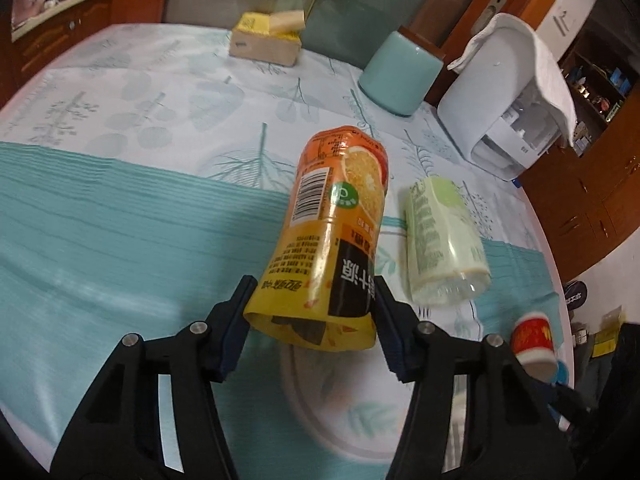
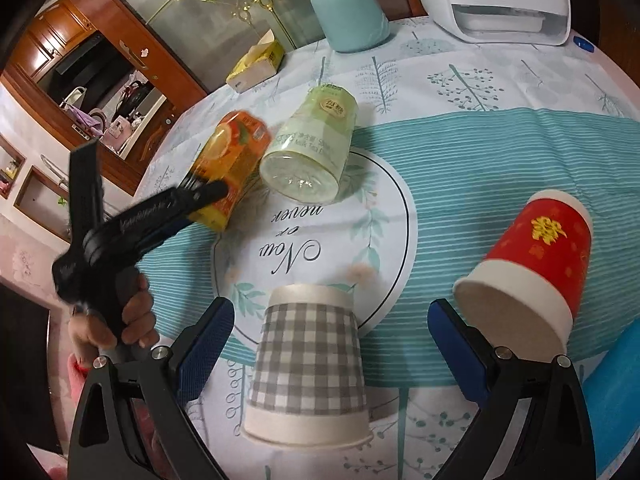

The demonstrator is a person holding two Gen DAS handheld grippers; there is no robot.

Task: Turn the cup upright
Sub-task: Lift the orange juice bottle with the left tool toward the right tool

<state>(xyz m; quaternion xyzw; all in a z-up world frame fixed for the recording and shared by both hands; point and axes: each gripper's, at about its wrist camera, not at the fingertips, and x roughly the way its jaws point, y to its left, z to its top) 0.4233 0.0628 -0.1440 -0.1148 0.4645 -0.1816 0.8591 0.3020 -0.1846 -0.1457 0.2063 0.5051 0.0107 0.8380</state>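
Observation:
My left gripper (image 1: 312, 312) is shut on an orange juice-label cup (image 1: 332, 232), gripping near its open rim and holding it tilted above the table; it also shows in the right wrist view (image 2: 228, 168). A pale green cup (image 1: 444, 240) lies on its side next to it, seen too in the right wrist view (image 2: 312, 152). My right gripper (image 2: 332, 336) is open around a grey checked paper cup (image 2: 308, 368) that stands upside down. A red paper cup (image 2: 532, 264) lies on its side to the right.
The round table has a teal patterned cloth (image 2: 480, 160). At the back stand a teal canister (image 2: 350, 12), a white appliance (image 2: 504, 4) with a cloth over it (image 1: 532, 60), and a yellow tissue box (image 1: 266, 40). A blue object (image 2: 616, 392) is at the right.

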